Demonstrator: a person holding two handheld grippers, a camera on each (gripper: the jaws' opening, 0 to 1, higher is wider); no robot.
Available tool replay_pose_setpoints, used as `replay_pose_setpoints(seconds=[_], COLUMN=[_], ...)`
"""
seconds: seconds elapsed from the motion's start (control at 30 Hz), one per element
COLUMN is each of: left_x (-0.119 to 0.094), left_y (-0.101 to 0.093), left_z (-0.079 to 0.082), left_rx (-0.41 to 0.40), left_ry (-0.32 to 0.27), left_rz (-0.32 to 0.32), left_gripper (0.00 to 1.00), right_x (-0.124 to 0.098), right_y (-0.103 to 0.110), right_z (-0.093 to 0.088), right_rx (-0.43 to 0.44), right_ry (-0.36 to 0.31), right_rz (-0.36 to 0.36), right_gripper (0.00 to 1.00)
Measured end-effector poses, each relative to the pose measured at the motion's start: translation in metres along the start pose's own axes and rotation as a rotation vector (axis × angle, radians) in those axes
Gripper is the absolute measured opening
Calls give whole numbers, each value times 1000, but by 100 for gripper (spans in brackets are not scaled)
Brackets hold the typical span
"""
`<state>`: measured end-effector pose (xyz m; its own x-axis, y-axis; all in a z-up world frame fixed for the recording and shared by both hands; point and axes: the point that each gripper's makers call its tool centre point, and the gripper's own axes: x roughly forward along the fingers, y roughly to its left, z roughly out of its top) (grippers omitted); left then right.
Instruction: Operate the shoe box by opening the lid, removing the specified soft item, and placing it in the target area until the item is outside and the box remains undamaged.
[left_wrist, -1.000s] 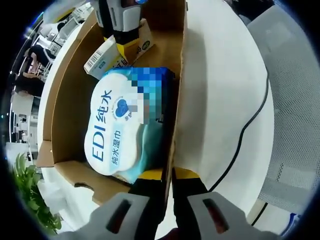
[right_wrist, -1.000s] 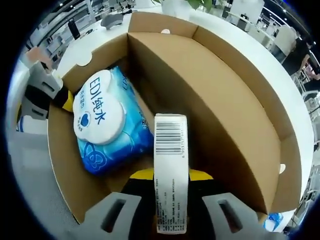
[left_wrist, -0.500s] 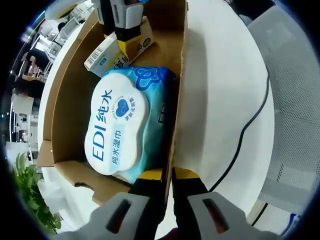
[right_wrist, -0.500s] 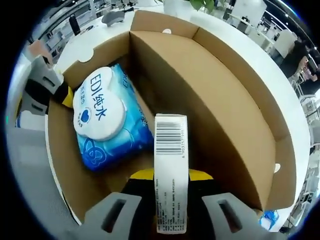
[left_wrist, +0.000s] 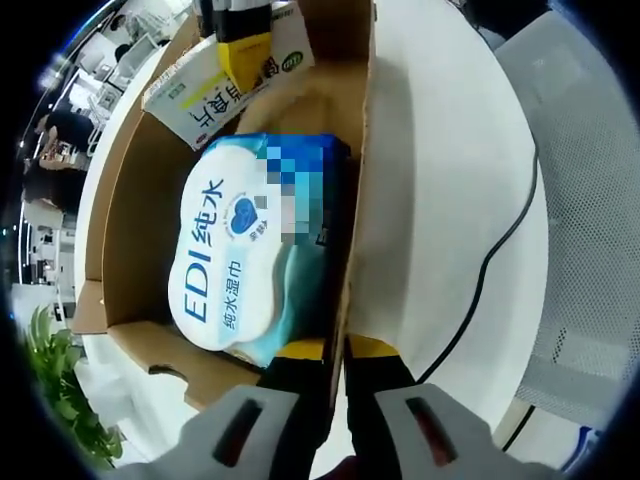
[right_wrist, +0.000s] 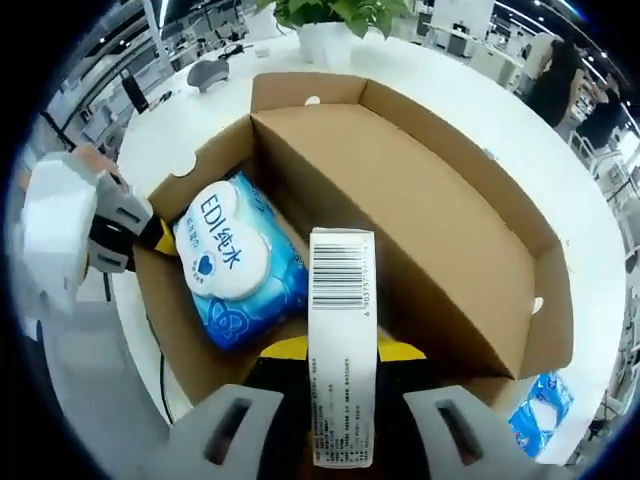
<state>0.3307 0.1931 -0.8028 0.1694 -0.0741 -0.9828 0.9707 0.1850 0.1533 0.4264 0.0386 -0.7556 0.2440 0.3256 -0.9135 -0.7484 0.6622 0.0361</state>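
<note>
The open cardboard shoe box (left_wrist: 130, 200) holds a blue wet-wipe pack (left_wrist: 235, 265) with a white lid. My left gripper (left_wrist: 338, 360) is shut on the box's side wall, which runs up between its jaws. At the top, the right gripper holds a small white and yellow carton (left_wrist: 205, 85) above the box's far end. In the right gripper view, my right gripper (right_wrist: 340, 355) is shut on that barcoded carton (right_wrist: 340, 330), held above the box (right_wrist: 420, 220). The wipe pack (right_wrist: 235, 265) lies at the box's left end, next to the left gripper (right_wrist: 110, 235).
The box stands on a white table (left_wrist: 440, 150). A black cable (left_wrist: 490, 260) crosses it beside a mesh chair (left_wrist: 590, 200). A blue packet (right_wrist: 545, 410) lies on the table at lower right. A potted plant (right_wrist: 335, 20) stands beyond the box. People stand far off.
My right gripper has risen with the carton, so the box looks smaller and farther below it. The left gripper and the wipe pack have stayed put.
</note>
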Motion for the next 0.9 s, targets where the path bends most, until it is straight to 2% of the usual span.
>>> replay_pose_setpoints(seconds=[0.13,0.33,0.47,0.9], left_x=[0,1,1,1], left_y=[0,0,0,1], left_z=[0,-1,-1,-1], left_rx=[11,6,7,4], left_ry=[-3,3,0,4], left_rz=[3,-5,4,-3], left_gripper=[4,4,4,4], right_x=[-9,-23,-34,-62], right_y=[-3,-4,-1,12], right_z=[-3,-7,-12,-10], right_rx=[5,85,99,144], right_ry=[2,-13,-11,-97], right_rz=[-11,-20,-14,-11], right_gripper=[18,18,18,18])
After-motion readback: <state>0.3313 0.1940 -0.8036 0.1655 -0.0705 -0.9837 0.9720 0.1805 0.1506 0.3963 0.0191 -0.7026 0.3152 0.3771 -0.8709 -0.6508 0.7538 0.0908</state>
